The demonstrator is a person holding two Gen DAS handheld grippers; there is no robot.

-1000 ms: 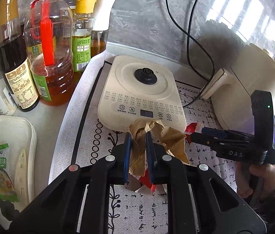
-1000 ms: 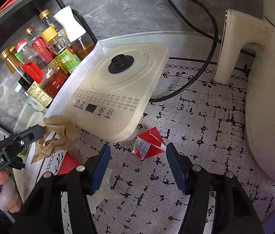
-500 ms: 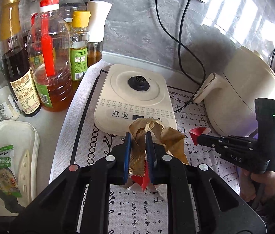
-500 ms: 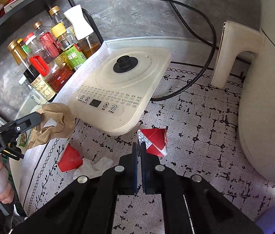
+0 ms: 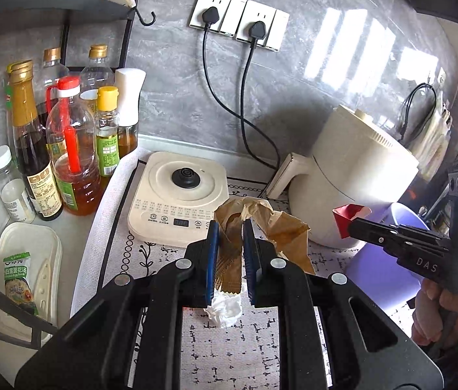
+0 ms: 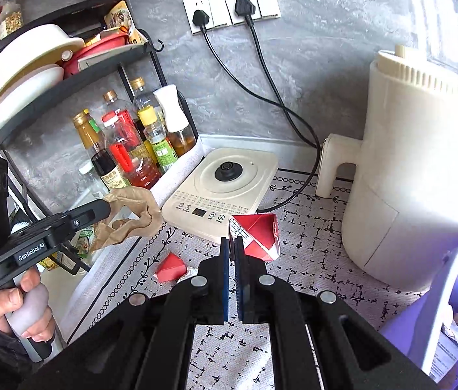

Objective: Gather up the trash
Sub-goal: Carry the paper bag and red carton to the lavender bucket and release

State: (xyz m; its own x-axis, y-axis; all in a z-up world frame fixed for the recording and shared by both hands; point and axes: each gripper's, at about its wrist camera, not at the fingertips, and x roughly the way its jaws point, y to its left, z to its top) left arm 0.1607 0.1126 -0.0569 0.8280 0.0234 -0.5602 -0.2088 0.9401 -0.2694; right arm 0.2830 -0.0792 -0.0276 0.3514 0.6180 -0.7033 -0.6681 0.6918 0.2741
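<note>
Your left gripper (image 5: 230,253) is clamped on a crumpled brown paper bag (image 5: 261,224), lifted off the patterned mat (image 5: 235,341). Under the blue pads (image 5: 212,256) a white tissue wad (image 5: 224,307) lies on the mat. Your right gripper (image 5: 354,224) pinches a red carton (image 5: 346,217) in front of the cream air fryer (image 5: 352,188), over the purple bin (image 5: 388,260) at the mat's right edge. A kettle base (image 5: 180,195) sits toward the mat's back-left corner, with bottles (image 5: 66,149) beyond the left edge.
</note>
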